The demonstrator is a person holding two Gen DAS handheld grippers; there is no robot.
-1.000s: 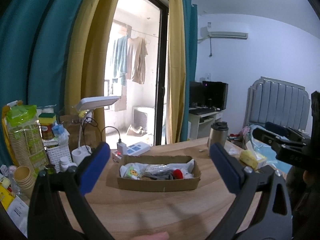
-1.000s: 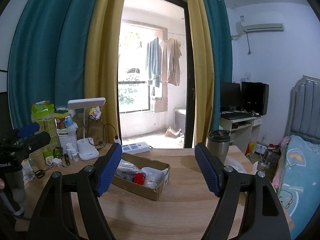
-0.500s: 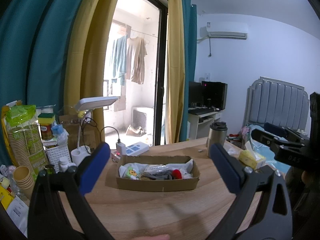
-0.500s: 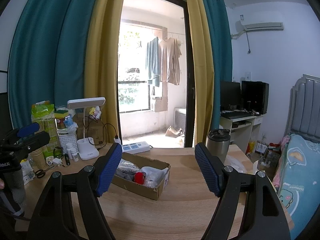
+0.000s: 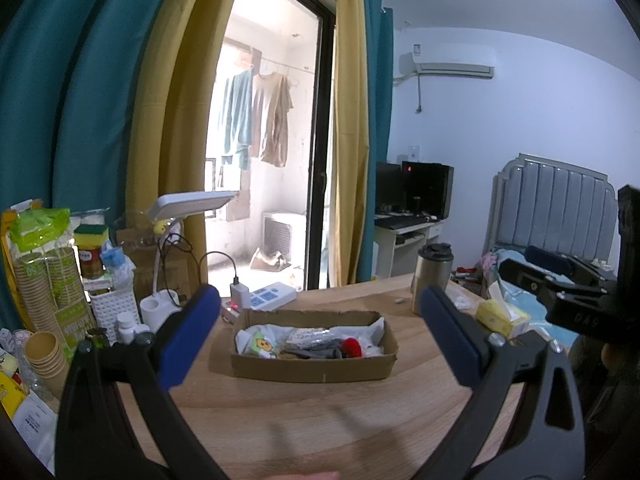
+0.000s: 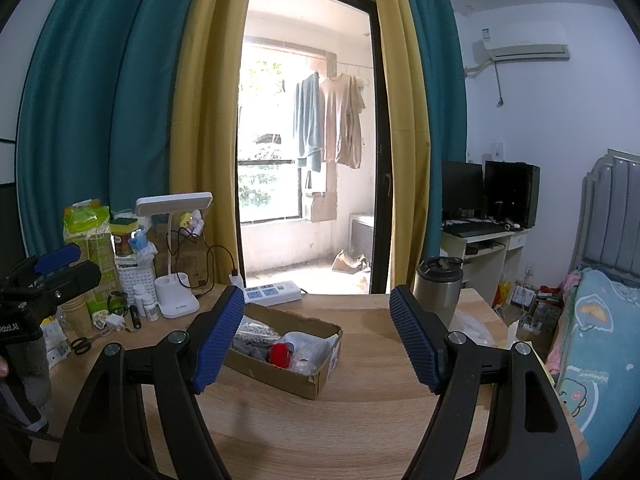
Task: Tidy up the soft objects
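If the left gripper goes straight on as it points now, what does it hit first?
Probably the cardboard box: it sits centred between the open left gripper fingers, with bare table before it. Depth is unclear; it may meet the near wall or pass over into the soft items.

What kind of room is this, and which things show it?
Most likely a bedroom in a home, also used for work: a bed with a padded headboard, a computer desk, and laundry hanging on the balcony past the curtains.

lamp white, left rear of table | power strip at far edge by balcony door | steel mug upright, right rear | paper cups stacked, far left | scissors flat | tissue box right
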